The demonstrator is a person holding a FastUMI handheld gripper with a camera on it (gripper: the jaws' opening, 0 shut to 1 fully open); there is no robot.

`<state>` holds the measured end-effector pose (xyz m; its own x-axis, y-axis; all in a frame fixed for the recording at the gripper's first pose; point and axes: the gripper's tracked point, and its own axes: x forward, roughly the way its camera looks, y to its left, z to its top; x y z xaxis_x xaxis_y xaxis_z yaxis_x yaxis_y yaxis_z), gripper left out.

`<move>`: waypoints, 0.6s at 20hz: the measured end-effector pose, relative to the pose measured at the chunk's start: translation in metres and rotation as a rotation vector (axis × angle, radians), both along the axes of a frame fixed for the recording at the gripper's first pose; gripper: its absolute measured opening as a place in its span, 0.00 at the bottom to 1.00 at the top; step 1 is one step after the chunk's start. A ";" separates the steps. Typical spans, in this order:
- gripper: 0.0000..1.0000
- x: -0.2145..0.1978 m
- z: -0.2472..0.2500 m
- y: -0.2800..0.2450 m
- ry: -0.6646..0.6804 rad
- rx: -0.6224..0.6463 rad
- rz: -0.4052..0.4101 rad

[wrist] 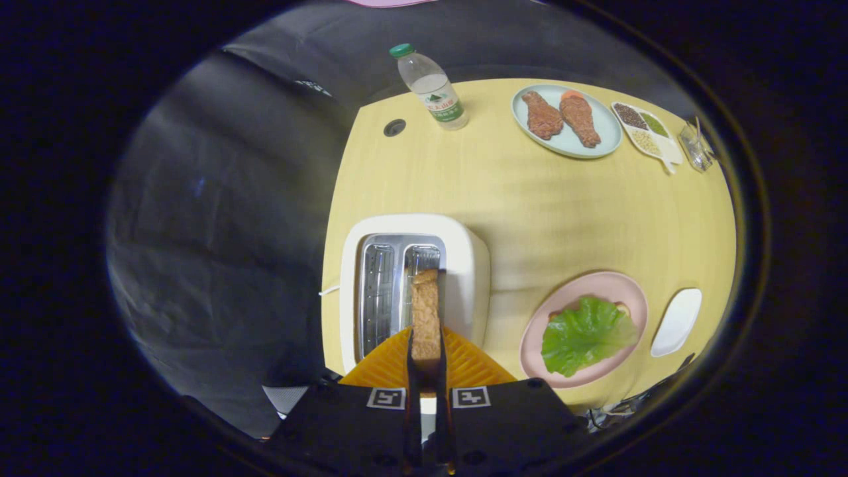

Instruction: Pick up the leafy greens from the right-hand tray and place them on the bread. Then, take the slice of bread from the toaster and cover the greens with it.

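Note:
My gripper (425, 354) is shut on a slice of bread (425, 315), held edge-on between both fingers above the white toaster (464, 265). The slice hangs over the toaster's right slot; I cannot tell whether its far end still touches it. To the right of the fingers a pink plate (626, 291) carries the leafy greens (583, 334), which lie spread over another bread slice whose edge peeks out at the far side. Beside the plate, further right, lies a small white tray (677, 321).
On the yellow table (530, 199), beyond the toaster, stands a plastic water bottle (434, 89). At the far right are a pale blue plate (599, 147) with two pieces of meat and a divided dish of grains (646, 132). The table's left edge drops to dark cloth.

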<state>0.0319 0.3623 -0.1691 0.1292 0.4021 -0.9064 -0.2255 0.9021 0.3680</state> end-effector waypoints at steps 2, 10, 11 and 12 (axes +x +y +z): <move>0.12 -0.002 0.014 0.001 -0.002 0.051 -0.004; 0.12 -0.006 0.078 -0.030 -0.008 0.226 -0.051; 0.12 -0.006 0.085 -0.037 -0.017 0.247 -0.058; 0.12 -0.005 0.092 -0.049 -0.024 0.265 -0.073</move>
